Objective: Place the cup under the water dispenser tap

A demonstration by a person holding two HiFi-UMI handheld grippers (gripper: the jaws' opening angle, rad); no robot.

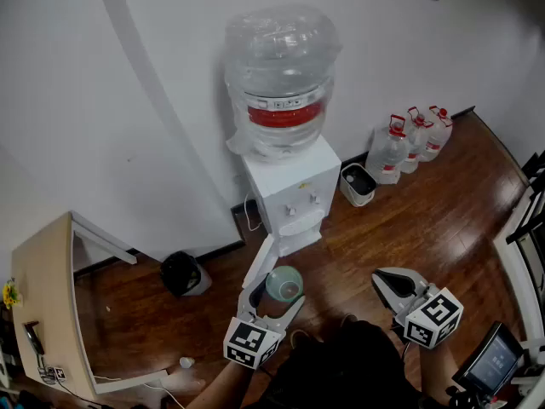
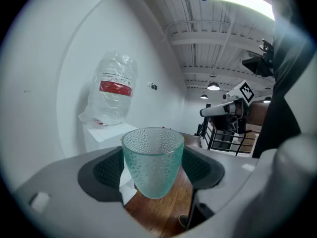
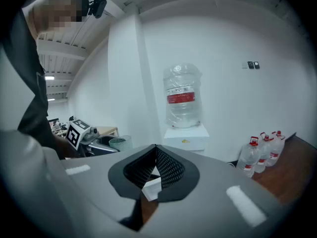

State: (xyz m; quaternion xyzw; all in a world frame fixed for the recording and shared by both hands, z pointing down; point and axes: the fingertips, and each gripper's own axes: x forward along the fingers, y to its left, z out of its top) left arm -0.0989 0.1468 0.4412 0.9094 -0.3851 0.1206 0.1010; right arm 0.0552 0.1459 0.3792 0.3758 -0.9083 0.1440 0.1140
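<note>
A white water dispenser (image 1: 289,190) with a large clear bottle (image 1: 279,79) stands against the wall, its taps (image 1: 302,204) on the front face. My left gripper (image 1: 272,303) is shut on a green dimpled glass cup (image 1: 284,283), which it holds upright in front of the dispenser and apart from it. In the left gripper view the cup (image 2: 152,160) sits between both pads of the left gripper (image 2: 153,166), with the dispenser (image 2: 101,135) behind on the left. My right gripper (image 1: 393,286) hangs to the right, shut and empty; its jaws meet at the tips (image 3: 155,151).
Several water jugs (image 1: 409,143) and a small white bin (image 1: 358,184) stand by the wall to the dispenser's right. A black bin (image 1: 180,273) and a wooden desk (image 1: 43,313) are on the left. A railing (image 1: 528,211) and a screen (image 1: 492,365) edge the right.
</note>
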